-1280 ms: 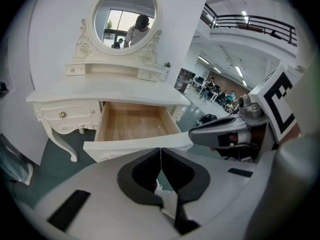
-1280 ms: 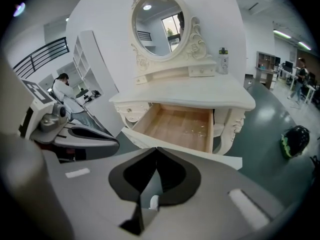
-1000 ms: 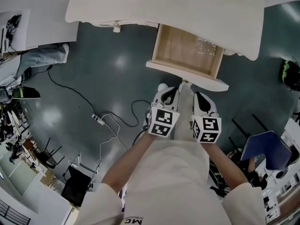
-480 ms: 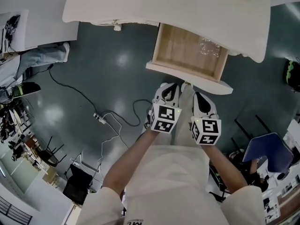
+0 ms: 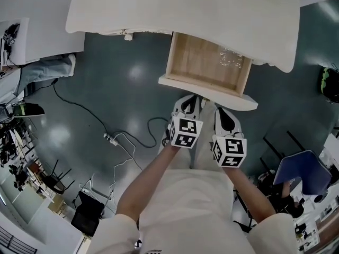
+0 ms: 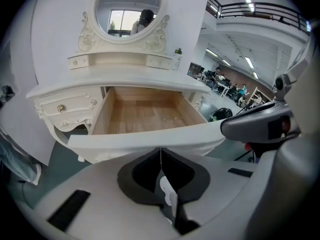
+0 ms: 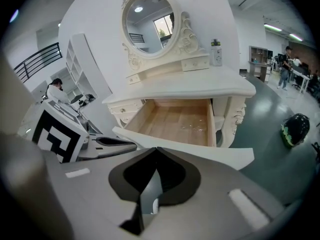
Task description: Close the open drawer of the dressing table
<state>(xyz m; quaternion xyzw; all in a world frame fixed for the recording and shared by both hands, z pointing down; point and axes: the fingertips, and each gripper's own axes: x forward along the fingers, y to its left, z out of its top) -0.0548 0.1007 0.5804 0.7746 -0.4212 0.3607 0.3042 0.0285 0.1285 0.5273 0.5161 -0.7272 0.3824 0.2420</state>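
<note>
Pinched shut and empty, the left tongs (image 5: 189,101) and right tongs (image 5: 222,113) are held close before the open drawer (image 5: 207,90), its front stretched crosswise straight ahead of both.

- Drawer (image 5: 206,91): pulled out from under the front edge of the tabletop (image 5: 185,15).
- Mirror (image 7: 149,21): upright at the tabletop's rear edge, centre.
- Bottle (image 7: 215,51): on the raised shelf right of the mirror.
- Left hand-held gripper (image 5: 190,102), right hand-held gripper (image 5: 222,115): side by side, just before the drawer front.
- Power strip (image 5: 110,138): on the floor (image 5: 122,78), left of both.
</note>
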